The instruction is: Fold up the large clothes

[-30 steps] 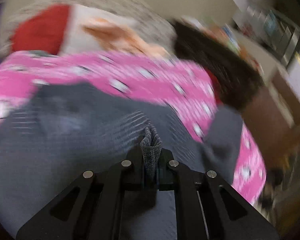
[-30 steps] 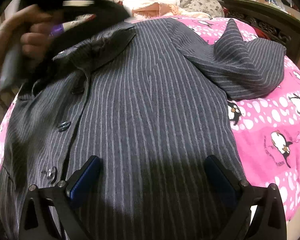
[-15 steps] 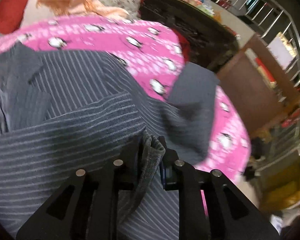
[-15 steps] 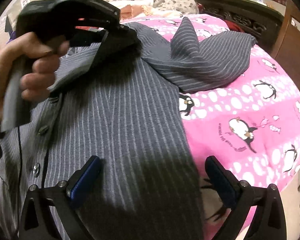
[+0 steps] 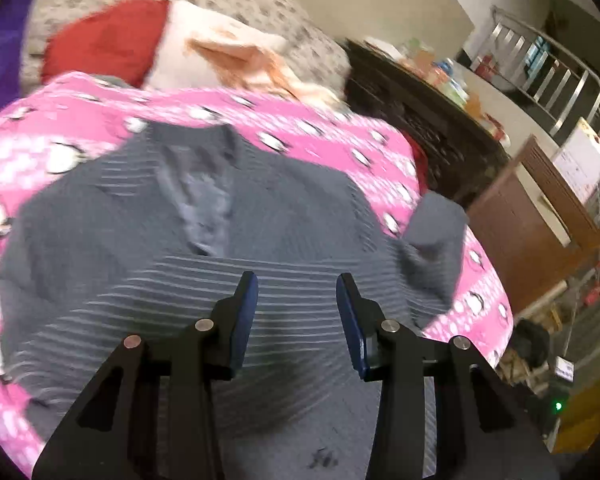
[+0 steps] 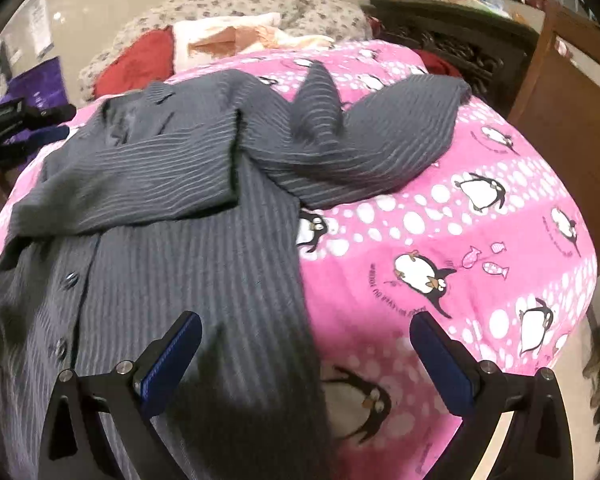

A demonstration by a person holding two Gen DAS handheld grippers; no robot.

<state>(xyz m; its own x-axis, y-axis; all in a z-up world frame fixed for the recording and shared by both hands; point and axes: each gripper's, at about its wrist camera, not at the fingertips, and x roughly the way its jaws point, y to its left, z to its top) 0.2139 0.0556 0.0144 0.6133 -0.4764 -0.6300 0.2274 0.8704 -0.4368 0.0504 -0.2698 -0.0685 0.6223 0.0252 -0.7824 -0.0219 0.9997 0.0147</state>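
A grey pinstriped button shirt (image 6: 188,264) lies front up on a pink penguin blanket (image 6: 480,240). One sleeve (image 6: 132,184) is laid across its chest; the other sleeve (image 6: 384,152) is bunched up on the blanket to the right. My left gripper (image 5: 296,284) hovers over the shirt (image 5: 220,280) near the collar (image 5: 204,196). Its jaws are opening, with nothing between the blue pads (image 5: 246,304). My right gripper (image 6: 306,324) stands wide open above the shirt's right edge, holding nothing.
Pillows, a red cushion (image 6: 140,60) and a peach cloth (image 6: 228,36) lie at the head of the bed. A dark carved cabinet (image 6: 460,48) and a brown wooden board (image 6: 572,112) stand to the right. Metal railings (image 5: 560,80) are beyond.
The left gripper was pinching a fold of the sleeve; it has let go and its jaws have parted. The sleeve now lies across the chest. The hand with the left gripper has withdrawn leftward.
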